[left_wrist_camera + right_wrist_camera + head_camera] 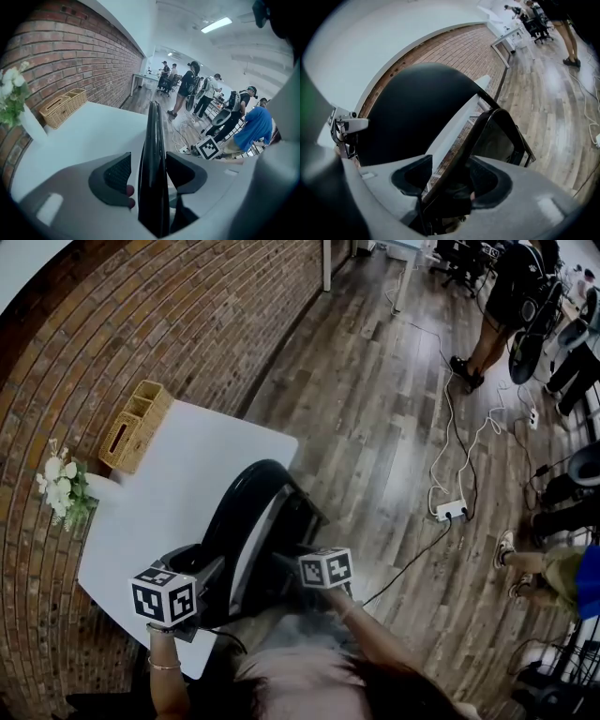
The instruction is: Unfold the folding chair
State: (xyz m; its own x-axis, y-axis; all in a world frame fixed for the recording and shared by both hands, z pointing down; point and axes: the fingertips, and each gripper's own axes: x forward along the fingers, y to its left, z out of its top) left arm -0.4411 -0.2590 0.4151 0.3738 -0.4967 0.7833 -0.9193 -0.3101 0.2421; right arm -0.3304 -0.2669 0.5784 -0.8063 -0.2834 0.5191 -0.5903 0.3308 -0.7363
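at lower centre, the folding chair [234,510], black, barely parted, just beside the white bench [187,474]. left gripper [150,174] jaws wide astride the backrest edge; right gripper [449,180] jaws wide around a frame bar, both unclamped. likely to tip or slide with no grip, or to knock the bench on swinging open. upper left, basket [136,426] and flowers [64,488]; right, a power strip [451,510] on the floor [375,381].

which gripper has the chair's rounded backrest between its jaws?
The left gripper: the black backrest stands edge-on between its open jaws. The right gripper straddles the seat frame instead.
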